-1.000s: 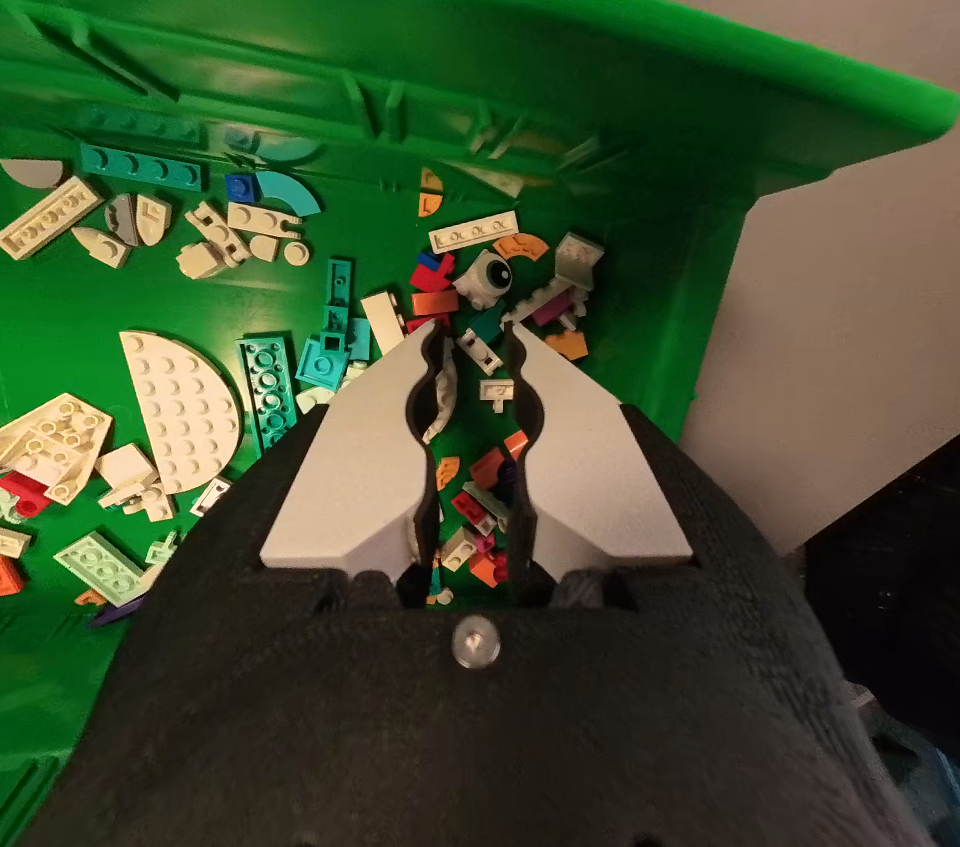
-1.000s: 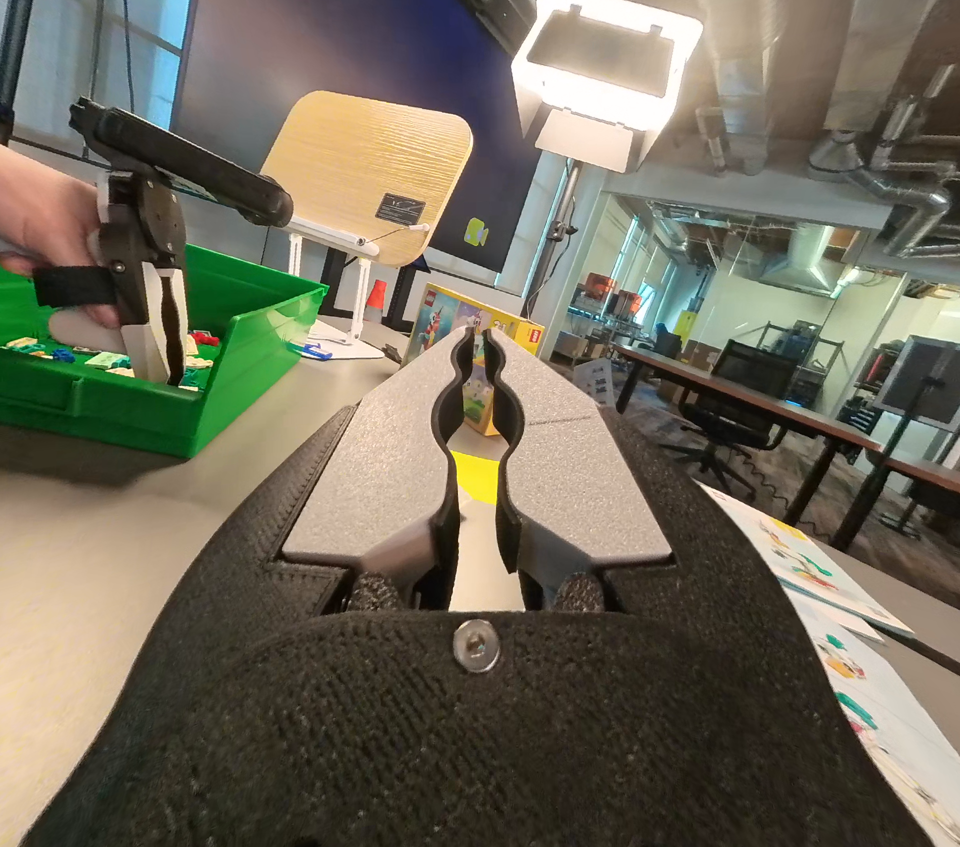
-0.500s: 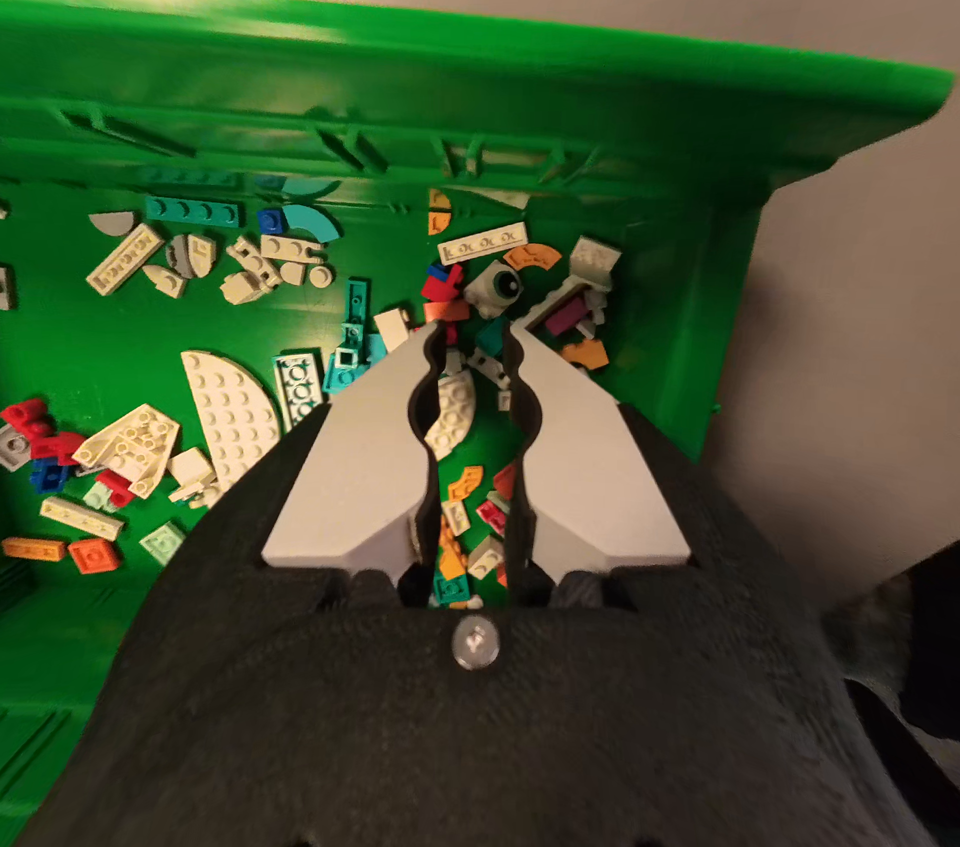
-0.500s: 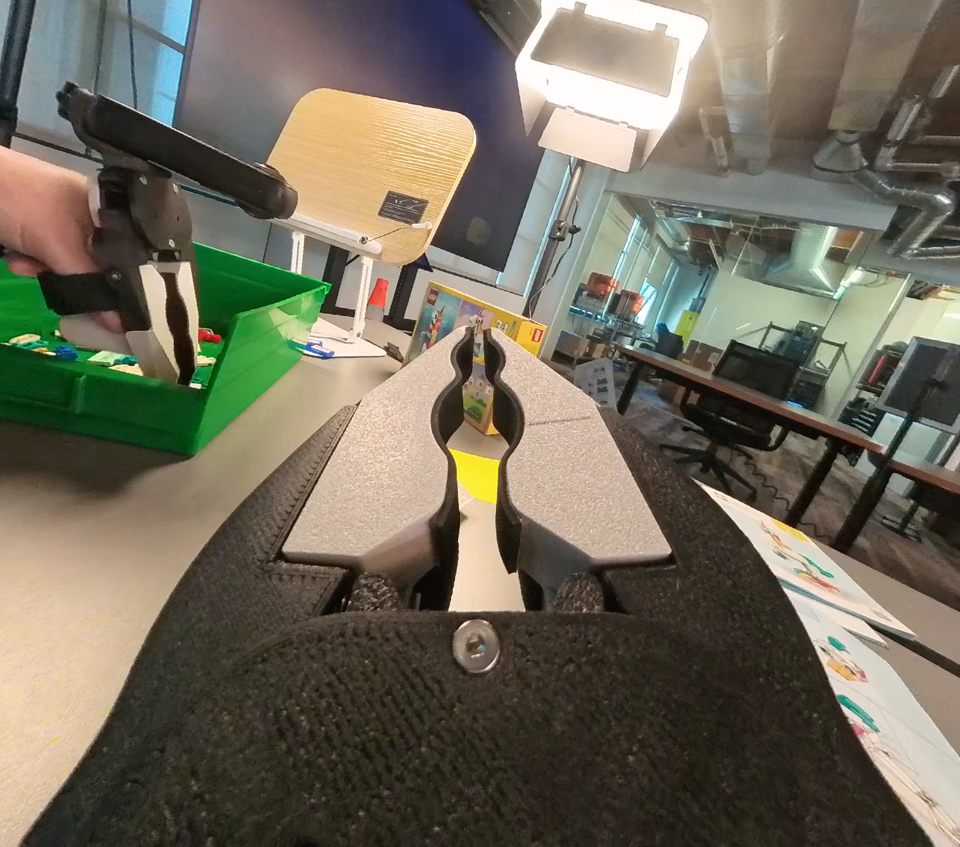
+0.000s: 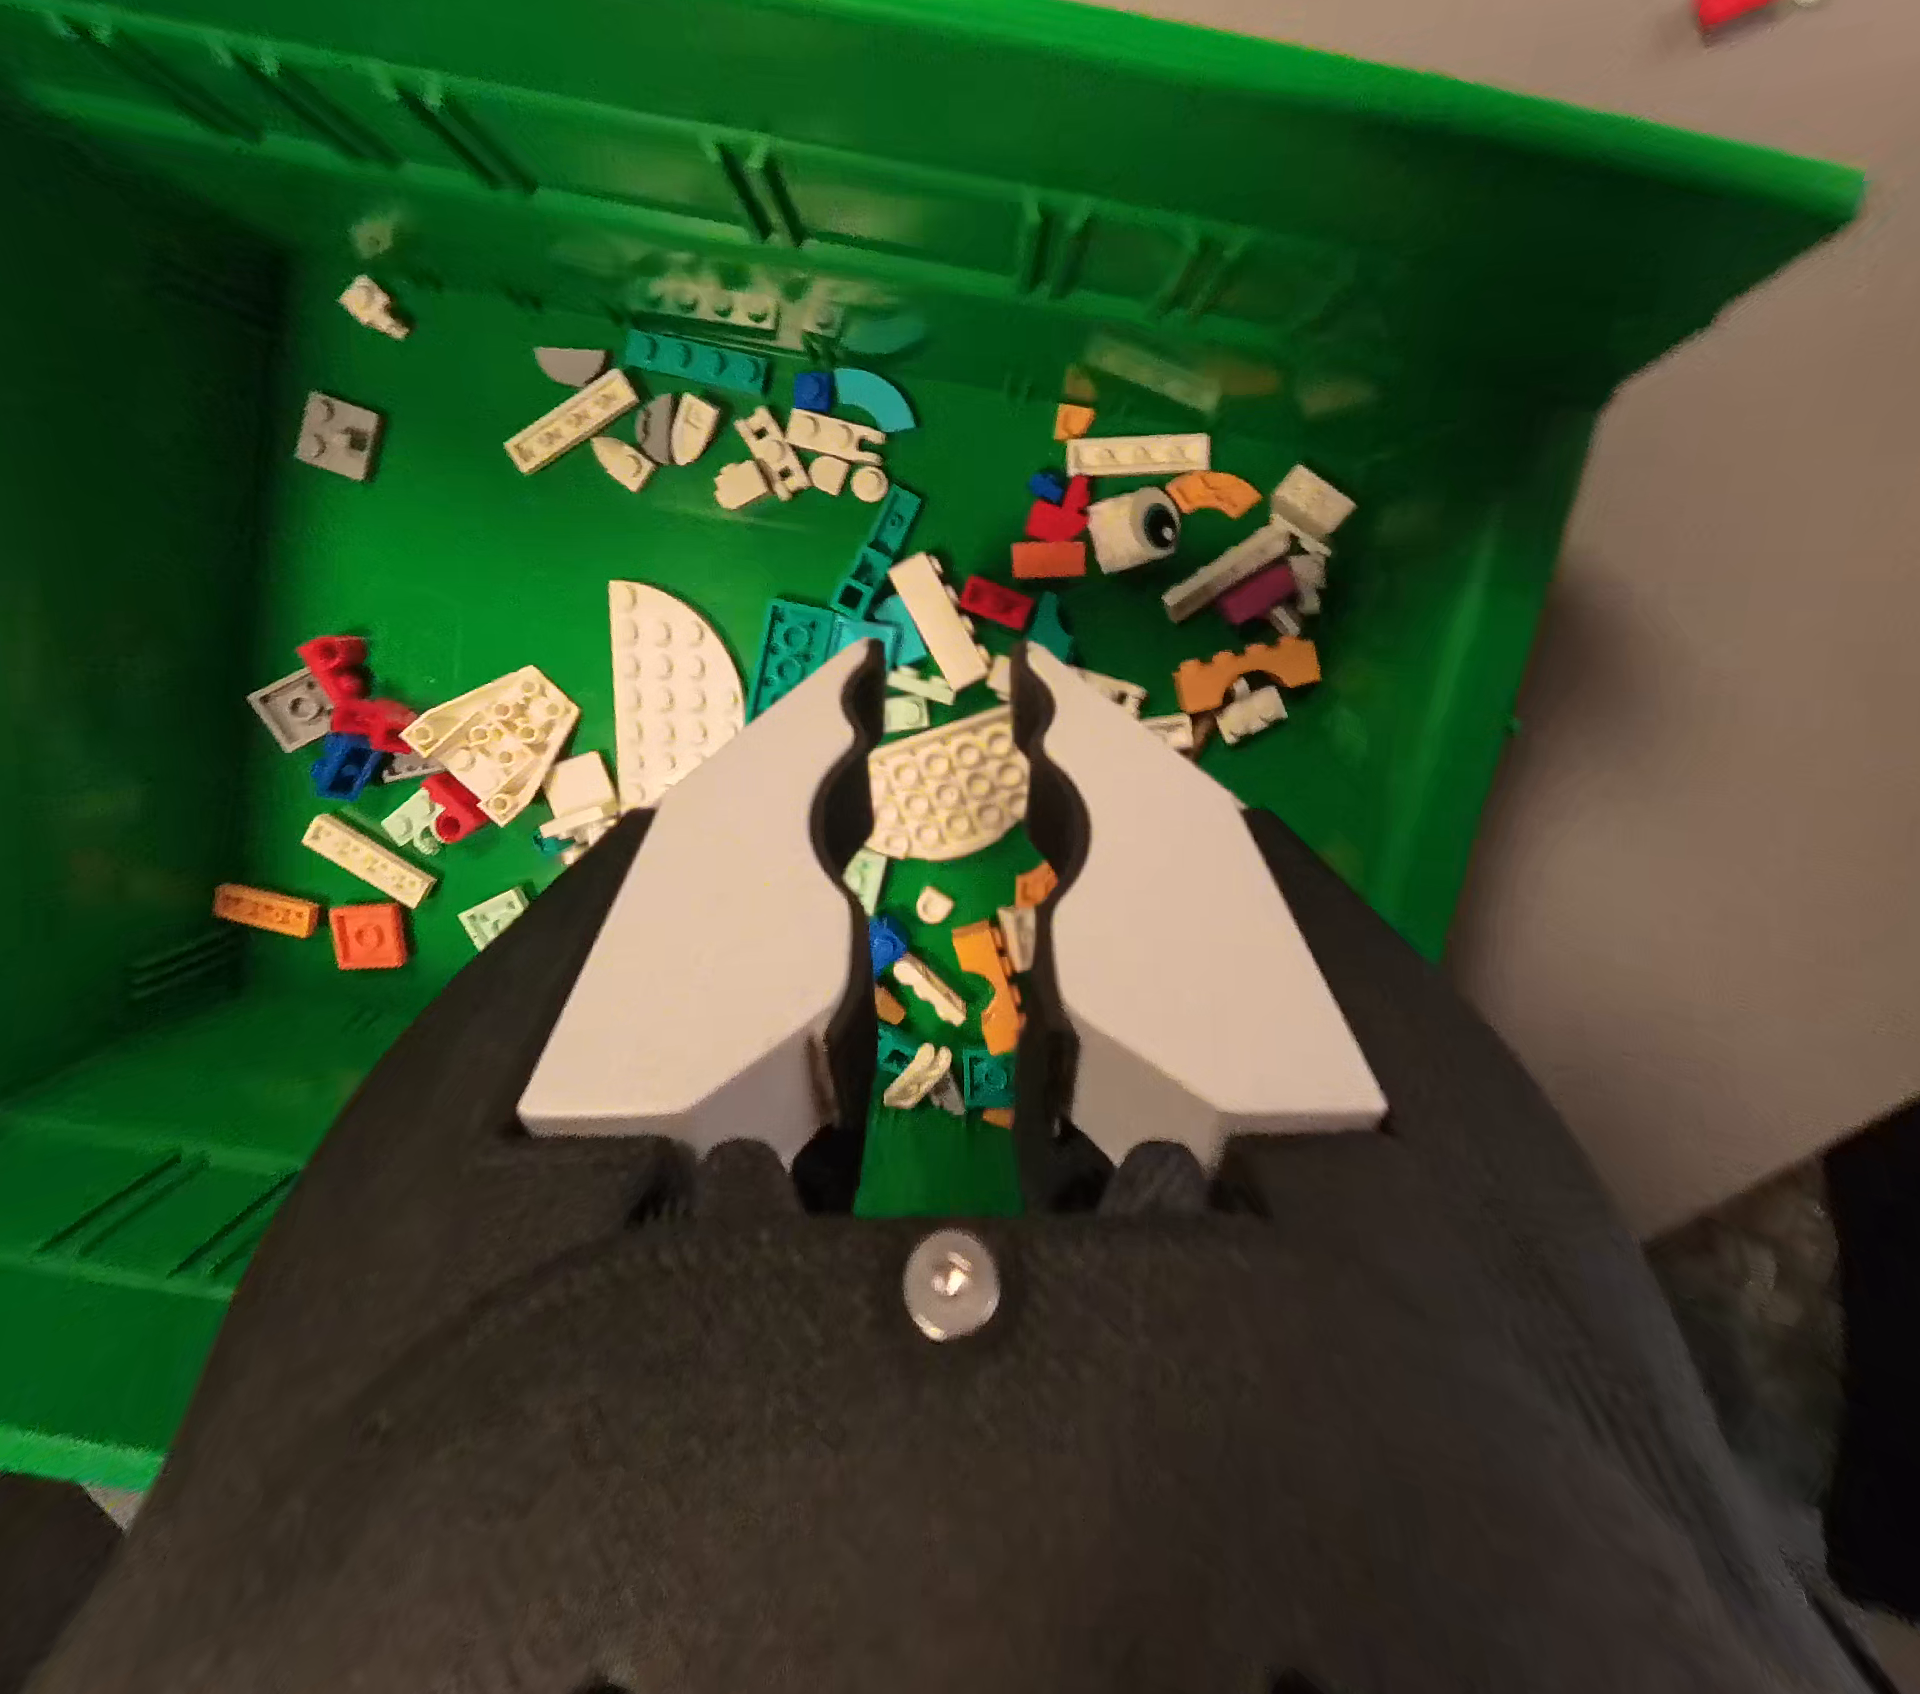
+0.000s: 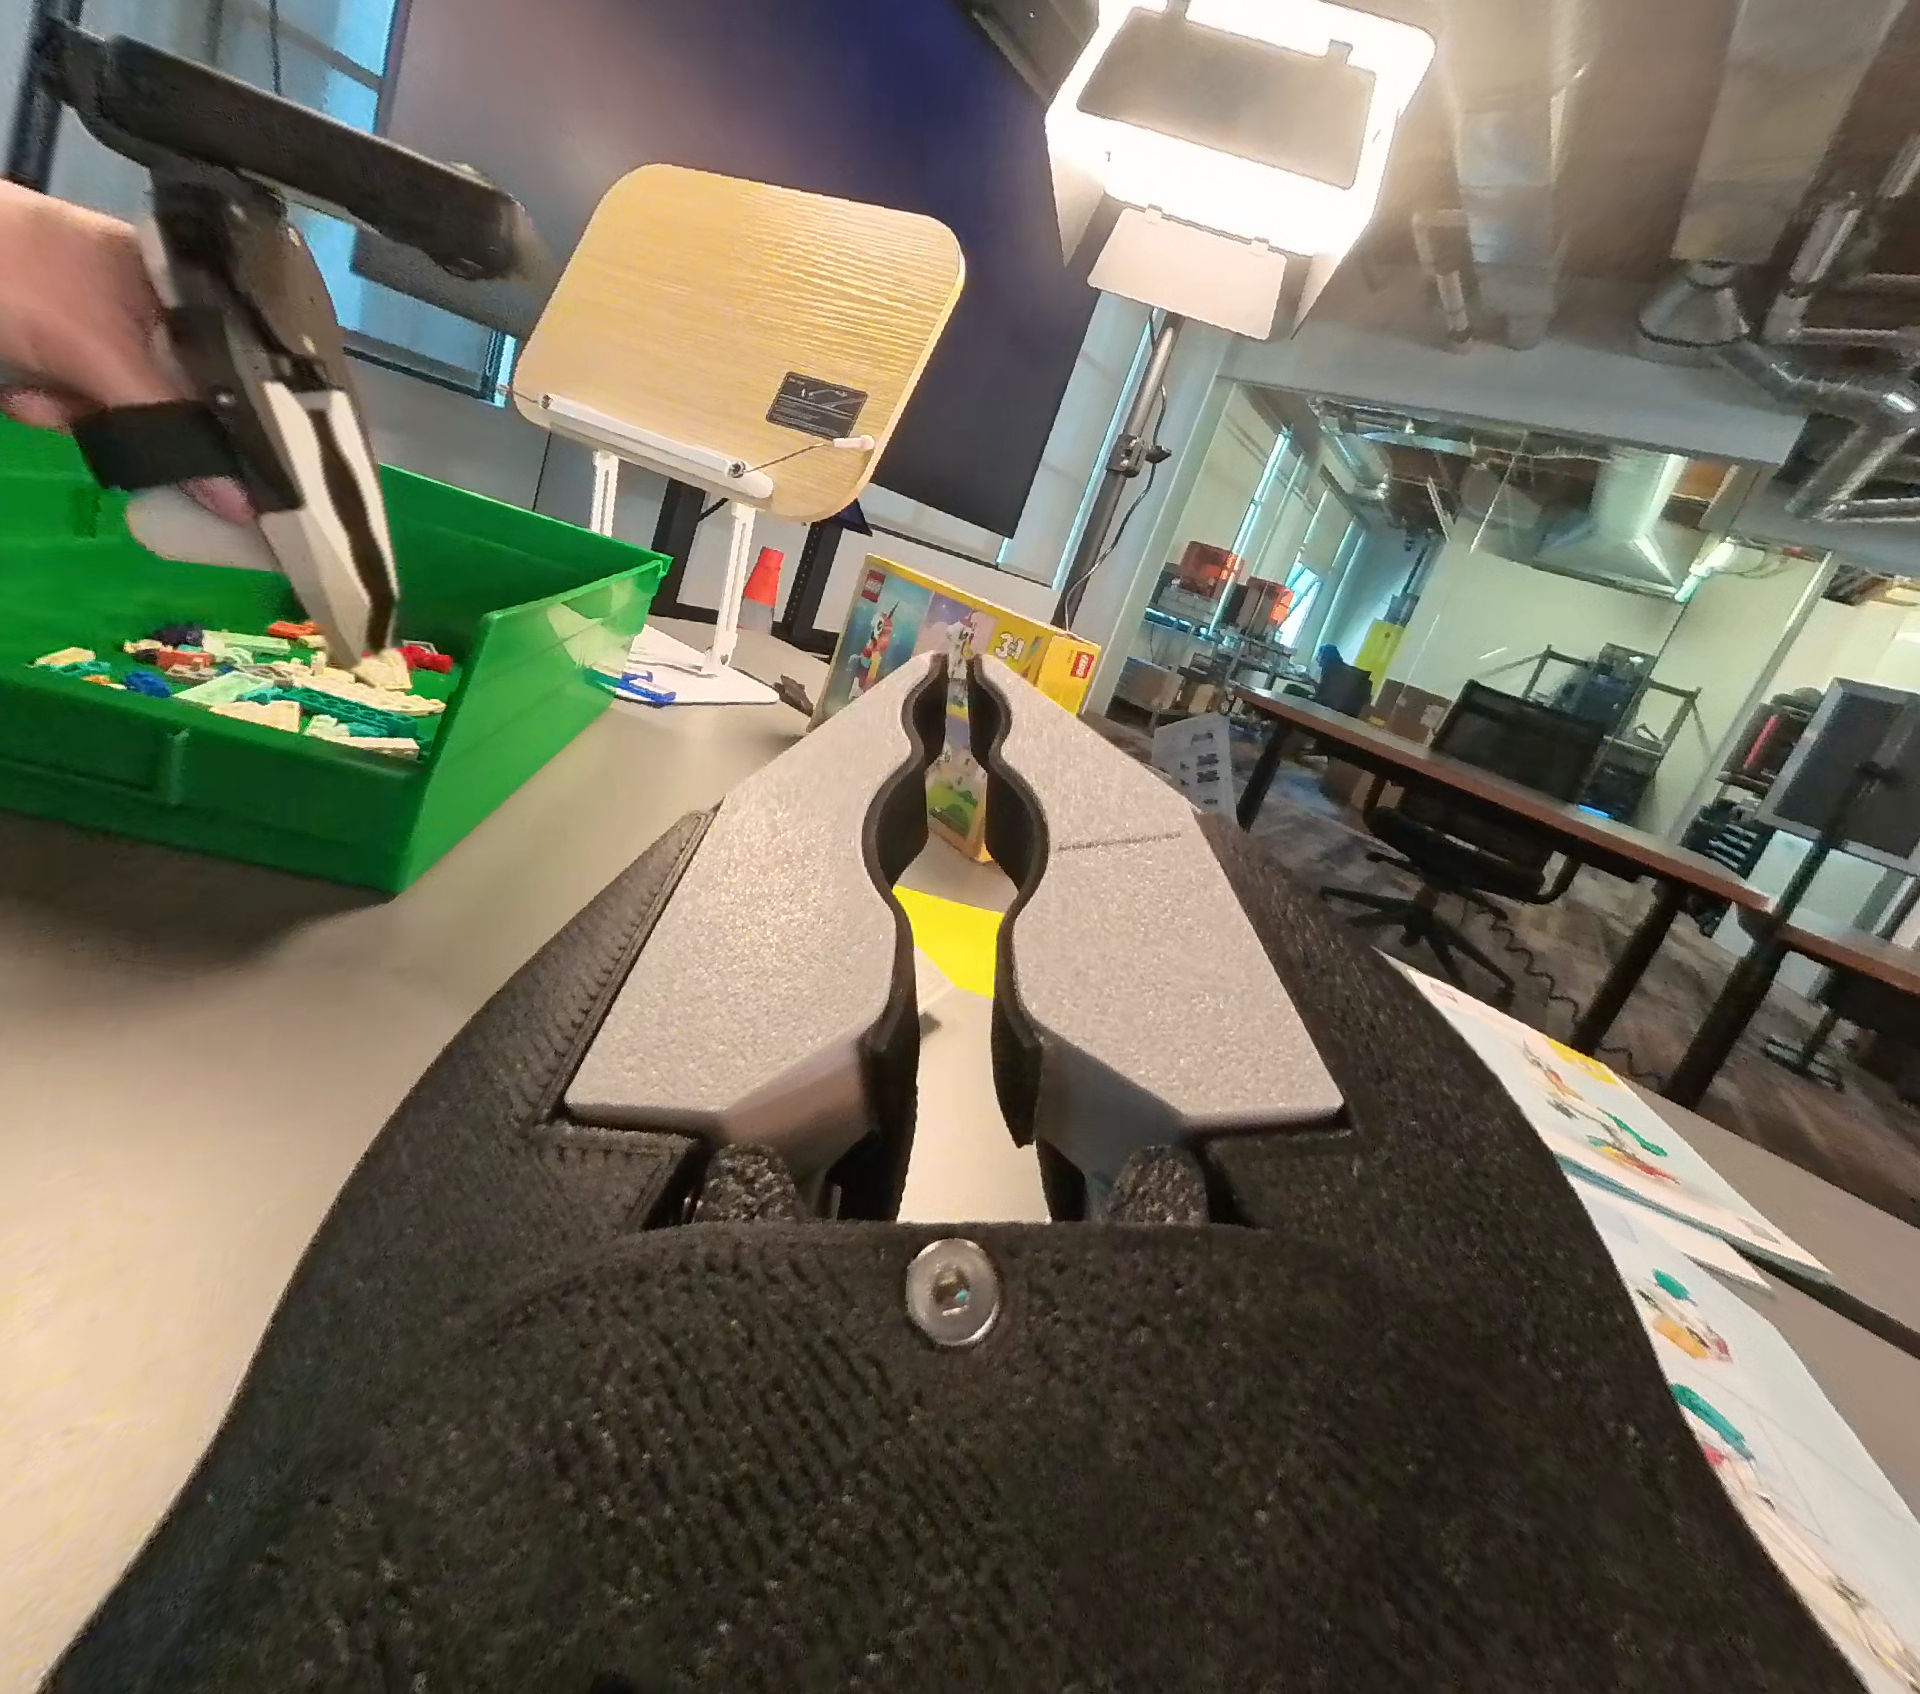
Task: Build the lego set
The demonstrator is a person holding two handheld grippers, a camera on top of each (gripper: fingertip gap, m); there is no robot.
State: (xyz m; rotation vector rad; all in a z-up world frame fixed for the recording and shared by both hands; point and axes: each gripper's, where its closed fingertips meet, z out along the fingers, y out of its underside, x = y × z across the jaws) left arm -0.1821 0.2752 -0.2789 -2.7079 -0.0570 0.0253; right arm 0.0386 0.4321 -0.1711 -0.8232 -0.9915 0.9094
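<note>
Bricks (image 5: 665, 688) in tray (image 5: 1143, 117)

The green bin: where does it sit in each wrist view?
Left wrist view: green bin fills the left and centre, under the left gripper.
Right wrist view: bin wall at the left edge, on the table.
Shared landmark: the left gripper, tips down among the bricks.

I see a glossy green plastic bin (image 5: 1039, 86), a matt grey bench (image 6: 208, 1073), and a rounded, grained wooden board (image 6: 727, 335).
</note>
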